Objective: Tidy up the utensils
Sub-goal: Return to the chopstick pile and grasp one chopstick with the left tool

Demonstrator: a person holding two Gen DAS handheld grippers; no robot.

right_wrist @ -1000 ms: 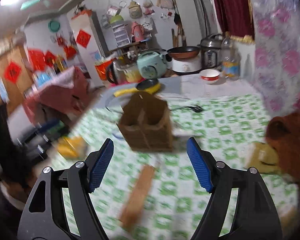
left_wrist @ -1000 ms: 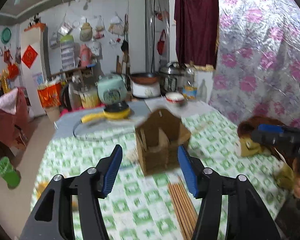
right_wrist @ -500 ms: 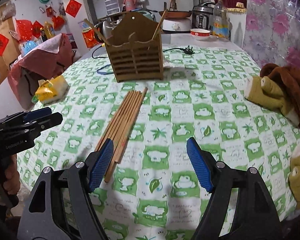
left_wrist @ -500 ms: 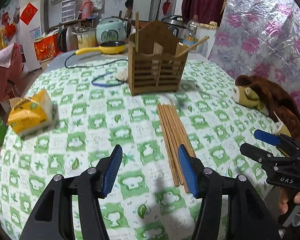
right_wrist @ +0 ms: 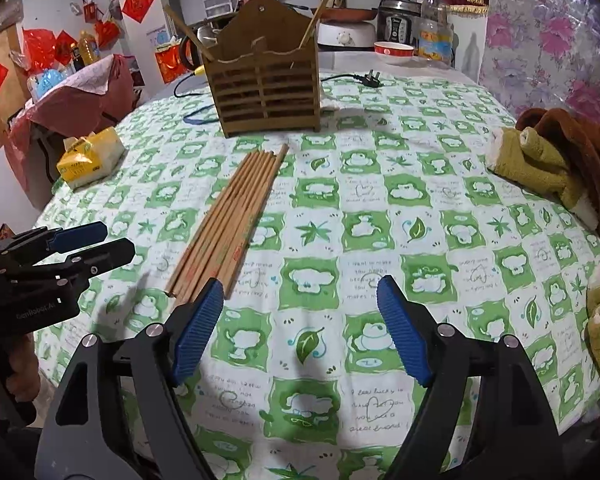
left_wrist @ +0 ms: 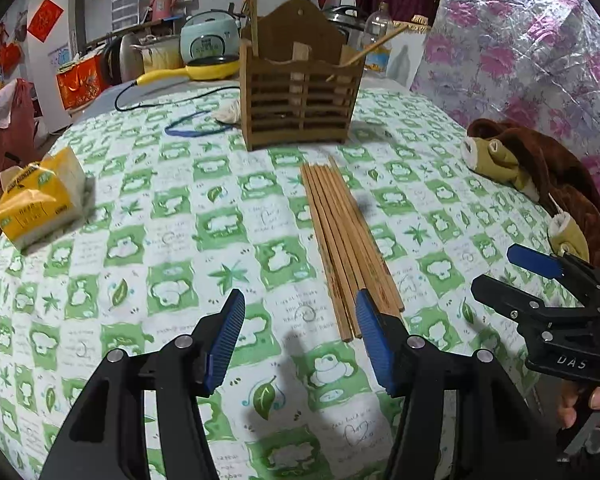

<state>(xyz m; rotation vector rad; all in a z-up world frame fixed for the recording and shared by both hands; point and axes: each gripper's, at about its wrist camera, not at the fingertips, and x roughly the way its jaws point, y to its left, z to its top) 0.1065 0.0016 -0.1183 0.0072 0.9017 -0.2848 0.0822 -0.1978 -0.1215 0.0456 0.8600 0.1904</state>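
A bundle of wooden chopsticks is laid flat on the green-and-white tablecloth, its far ends just short of the slatted wooden utensil holder. One chopstick is seen standing in each end of the holder.

The left gripper is held above the cloth with its jaws apart and nothing between them; the bundle's near ends lie just ahead of its right finger. The right gripper is poised over bare cloth, its jaws opening and empty, with the bundle just beyond its left finger.

Open cloth is left on both sides of the bundle. The yellow tissue pack sits near the table's left edge, and the brown plush toy lies along the right edge.

Only the right view shows a red-rimmed bowl and a black plug behind the holder. Only the left view shows the yellow pan; whether it rests on this table cannot quite be told.
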